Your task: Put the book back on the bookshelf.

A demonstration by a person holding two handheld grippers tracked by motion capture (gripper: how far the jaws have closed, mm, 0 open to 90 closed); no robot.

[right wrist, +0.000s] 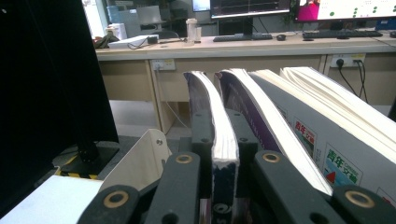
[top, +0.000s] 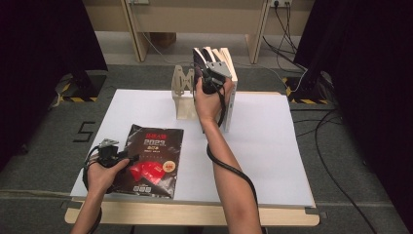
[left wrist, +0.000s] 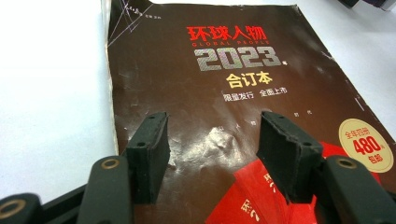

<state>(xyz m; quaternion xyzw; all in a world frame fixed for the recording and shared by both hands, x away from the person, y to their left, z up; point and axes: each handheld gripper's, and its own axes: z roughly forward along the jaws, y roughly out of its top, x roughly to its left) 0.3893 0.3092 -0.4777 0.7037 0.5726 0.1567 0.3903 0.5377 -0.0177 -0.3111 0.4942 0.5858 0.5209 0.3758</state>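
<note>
Right gripper (top: 208,73), top centre of the high view: clamped on a book's (right wrist: 223,140) edge, the leftmost of the upright books (top: 229,73) in the rack (top: 184,95). In the right gripper view, pages pinched between both pads at lower centre. Left gripper (top: 127,155), lower left of the high view: jaws wide, hovering over the dark magazine (top: 153,161) flat on the white table (top: 272,146); nothing gripped.

One dark magazine (top: 153,160) lies flat on the table. Four books (right wrist: 280,121) stand upright side by side. There is one beige rack (top: 184,97) and two grippers, one per hand.
</note>
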